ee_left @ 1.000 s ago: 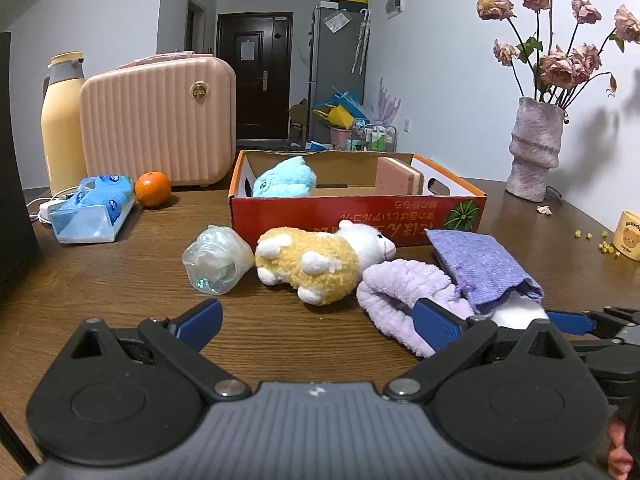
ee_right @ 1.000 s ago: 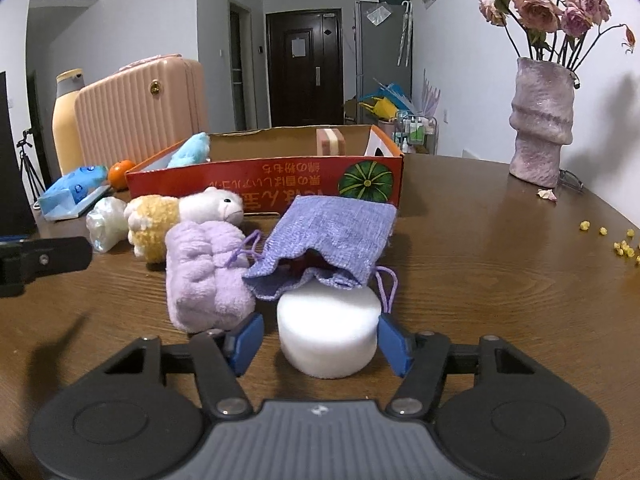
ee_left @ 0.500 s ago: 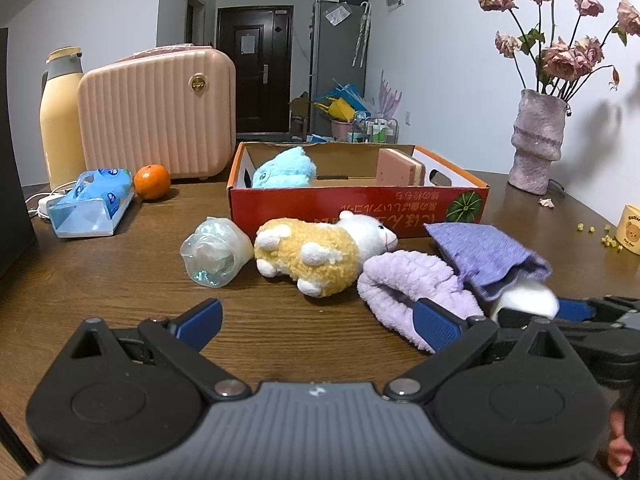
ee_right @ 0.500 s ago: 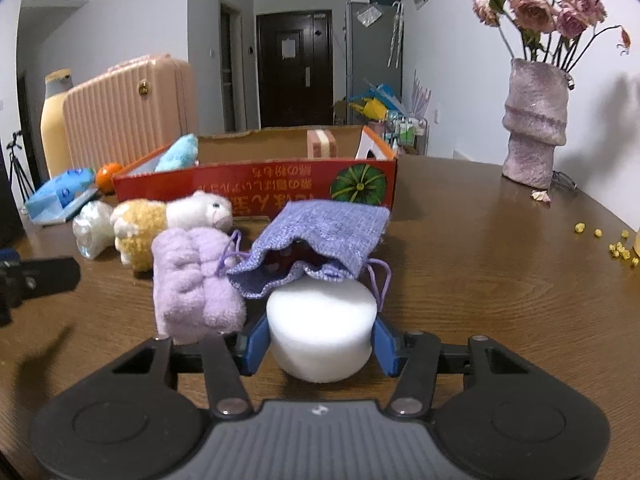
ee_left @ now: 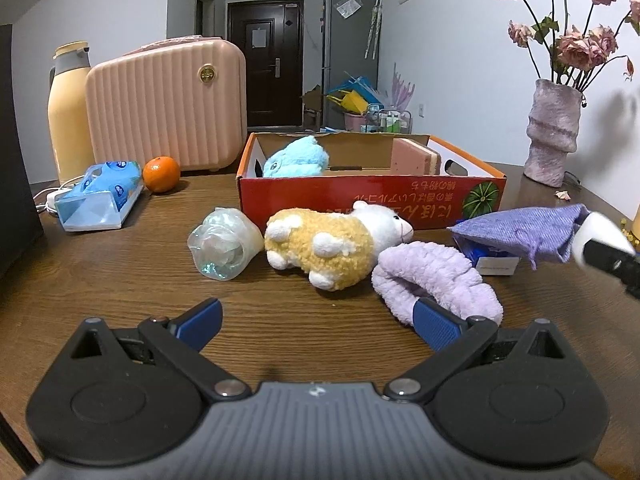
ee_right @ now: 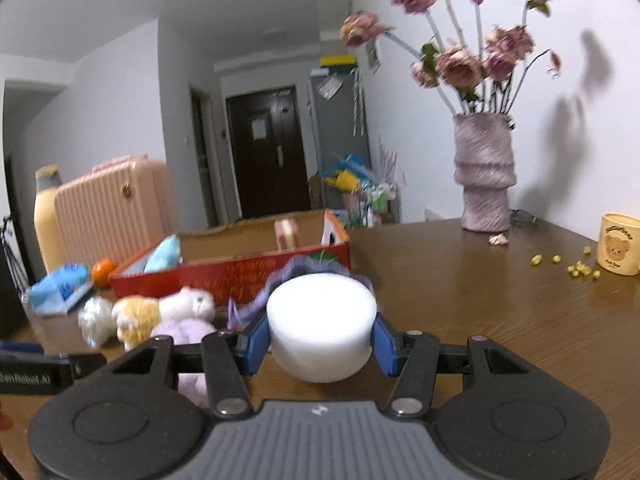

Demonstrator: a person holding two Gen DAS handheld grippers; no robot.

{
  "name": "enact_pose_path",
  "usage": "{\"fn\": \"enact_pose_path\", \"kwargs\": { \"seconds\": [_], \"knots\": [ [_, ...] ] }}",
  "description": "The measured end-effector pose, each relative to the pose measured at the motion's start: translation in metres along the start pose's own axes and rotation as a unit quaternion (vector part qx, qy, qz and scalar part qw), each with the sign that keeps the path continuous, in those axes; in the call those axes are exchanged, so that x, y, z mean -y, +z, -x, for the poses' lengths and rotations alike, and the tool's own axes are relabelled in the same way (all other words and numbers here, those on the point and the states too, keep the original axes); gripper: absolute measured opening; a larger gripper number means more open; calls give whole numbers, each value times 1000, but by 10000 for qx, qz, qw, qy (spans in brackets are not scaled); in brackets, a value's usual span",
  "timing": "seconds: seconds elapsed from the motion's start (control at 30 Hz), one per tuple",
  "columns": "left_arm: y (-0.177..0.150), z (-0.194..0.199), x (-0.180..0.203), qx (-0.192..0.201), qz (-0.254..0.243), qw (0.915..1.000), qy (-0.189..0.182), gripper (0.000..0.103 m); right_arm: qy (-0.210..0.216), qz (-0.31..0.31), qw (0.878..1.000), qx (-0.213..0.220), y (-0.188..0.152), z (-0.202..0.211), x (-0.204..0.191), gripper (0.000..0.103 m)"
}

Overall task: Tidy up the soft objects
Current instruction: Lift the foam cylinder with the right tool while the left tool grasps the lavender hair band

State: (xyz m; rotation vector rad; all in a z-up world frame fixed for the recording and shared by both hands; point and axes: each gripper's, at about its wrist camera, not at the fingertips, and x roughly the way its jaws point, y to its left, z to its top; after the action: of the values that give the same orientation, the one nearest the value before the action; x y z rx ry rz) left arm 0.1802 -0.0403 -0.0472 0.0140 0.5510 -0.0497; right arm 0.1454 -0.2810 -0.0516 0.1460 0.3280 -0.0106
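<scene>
My right gripper is shut on a white foam cylinder, its blue pads pressing both sides, and holds it above the table. The mouth of a purple cloth pouch drapes over the foam's far side. A lavender fluffy band and a yellow-and-white plush sheep lie in front of the red cardboard box. Inside the box sit a blue plush and a pink sponge. My left gripper hangs open and empty above the table, its right fingertip beside the lavender band.
A crumpled clear plastic cup lies left of the sheep. An orange, a tissue pack, a pink suitcase and a yellow flask stand at the back left. A flower vase and a bear cup stand right.
The right gripper closed on the white foam cylinder and raised it off the table, tilting upward; the pouch's open end rose with it. The left gripper stayed put.
</scene>
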Motion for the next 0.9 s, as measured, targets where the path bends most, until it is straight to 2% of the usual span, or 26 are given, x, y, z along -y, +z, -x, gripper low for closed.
{"fn": "enact_pose_path", "kwargs": {
  "seconds": [0.37,0.9],
  "knots": [
    [-1,-3,5,94,-55,9998,187,103,-87,-122,9990,427,7,10,15,53],
    [2,-17,39,43,-86,9996,283,103,-197,5,9993,332,10,2,44,53]
  ]
}}
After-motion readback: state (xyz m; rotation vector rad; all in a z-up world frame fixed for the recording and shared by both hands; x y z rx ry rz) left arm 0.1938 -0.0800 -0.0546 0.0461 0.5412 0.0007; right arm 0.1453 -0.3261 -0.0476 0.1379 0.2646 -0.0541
